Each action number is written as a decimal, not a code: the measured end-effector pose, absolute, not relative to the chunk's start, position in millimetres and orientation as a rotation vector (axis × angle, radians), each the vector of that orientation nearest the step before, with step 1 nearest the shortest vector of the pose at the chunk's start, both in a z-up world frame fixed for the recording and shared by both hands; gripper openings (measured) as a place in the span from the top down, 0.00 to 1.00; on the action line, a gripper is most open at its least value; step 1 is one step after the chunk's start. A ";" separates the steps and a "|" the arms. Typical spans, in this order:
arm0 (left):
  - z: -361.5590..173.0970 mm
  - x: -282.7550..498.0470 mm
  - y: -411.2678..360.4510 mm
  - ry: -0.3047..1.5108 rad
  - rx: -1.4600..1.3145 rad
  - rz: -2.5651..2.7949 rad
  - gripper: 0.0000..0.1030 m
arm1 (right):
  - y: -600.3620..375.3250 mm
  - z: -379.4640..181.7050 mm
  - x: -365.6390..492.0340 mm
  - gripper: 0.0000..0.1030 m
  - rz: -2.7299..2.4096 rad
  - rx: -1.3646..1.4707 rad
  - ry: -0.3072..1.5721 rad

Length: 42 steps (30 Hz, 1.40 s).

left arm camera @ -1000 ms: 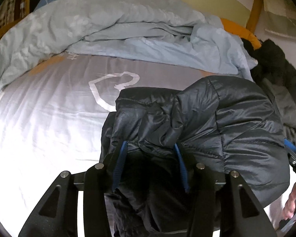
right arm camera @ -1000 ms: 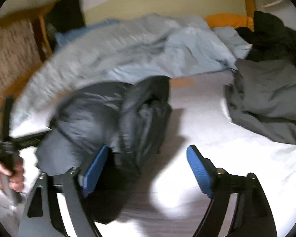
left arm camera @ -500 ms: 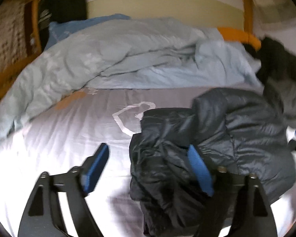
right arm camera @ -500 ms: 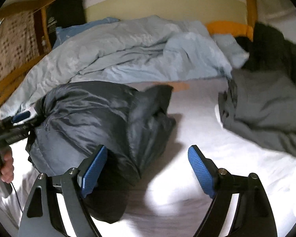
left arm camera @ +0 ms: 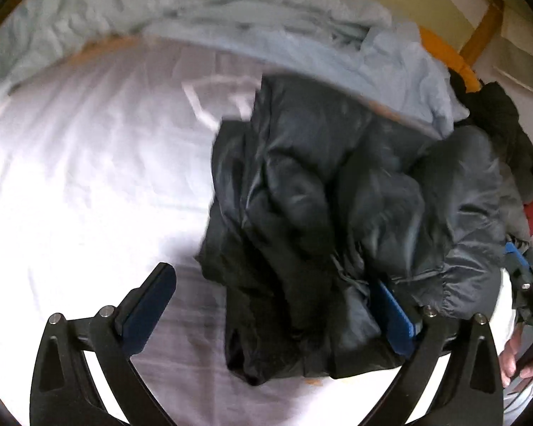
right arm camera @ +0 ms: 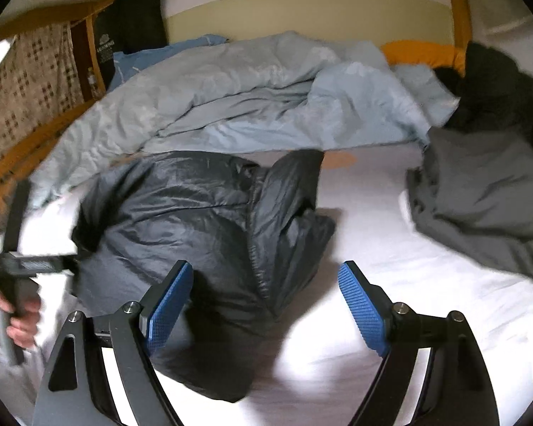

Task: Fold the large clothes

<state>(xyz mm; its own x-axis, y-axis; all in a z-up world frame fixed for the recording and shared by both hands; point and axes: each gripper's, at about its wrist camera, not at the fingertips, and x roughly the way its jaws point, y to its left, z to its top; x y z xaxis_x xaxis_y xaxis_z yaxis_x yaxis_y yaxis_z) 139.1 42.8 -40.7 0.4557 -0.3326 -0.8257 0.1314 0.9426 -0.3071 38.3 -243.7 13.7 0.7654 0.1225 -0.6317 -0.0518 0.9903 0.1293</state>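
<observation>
A dark puffer jacket [left arm camera: 337, 213] lies bunched on the white bed sheet [left arm camera: 89, 177], sleeves and body gathered into a loose heap near the middle of the mattress. From my left gripper [left arm camera: 273, 305] I see the jaws opening wide: the left pad stands over bare sheet, clear of the fabric, while the right pad sits against the lower edge of the jacket, with part of the garment lying between the two fingers but not pinched. My right gripper [right arm camera: 266, 298] also stands spread, nothing clamped; its left pad overlaps the jacket's near fold, and I cannot tell whether it touches, and its right pad hangs above plain sheet. In the right wrist view the jacket [right arm camera: 202, 227] shows a quilted seam running down its middle, one flap raised toward the far side. Behind it a pale blue duvet [right arm camera: 248, 106] is piled along the head of the bed, with a blue pillow [right arm camera: 152, 56] beyond it. A grey garment [right arm camera: 479, 195] lies crumpled on the sheet well apart to the right, and a black fleecy item [right arm camera: 497, 85] rests behind that, next to an orange cushion [right arm camera: 423, 51]. A hand [right arm camera: 14, 319] grips the left tool's handle at the left edge of that view.
</observation>
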 end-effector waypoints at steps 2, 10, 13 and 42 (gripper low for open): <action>-50.6 141.6 36.7 1.064 -0.200 -0.297 0.00 | -240.8 7.4 41.8 0.17 0.157 0.138 0.729; -61.8 138.0 38.3 1.060 -0.284 -0.349 0.00 | -237.5 -8.7 48.4 0.11 0.201 0.205 0.792; -59.2 136.9 38.2 1.062 -0.292 -0.372 0.10 | -247.6 -26.8 57.1 0.03 0.223 0.326 0.864; 40.3 49.3 -13.4 0.506 0.086 -0.426 0.67 | -244.0 50.3 1.9 0.55 0.204 0.110 0.533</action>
<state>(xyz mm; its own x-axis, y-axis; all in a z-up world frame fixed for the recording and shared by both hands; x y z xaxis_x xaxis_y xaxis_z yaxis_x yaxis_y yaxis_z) 49.3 -13.4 40.3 0.7894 -0.3738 -0.4870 0.4156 0.9092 -0.0242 1.9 -244.0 50.3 0.8420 0.2207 -0.4923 -0.1638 0.9740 0.1564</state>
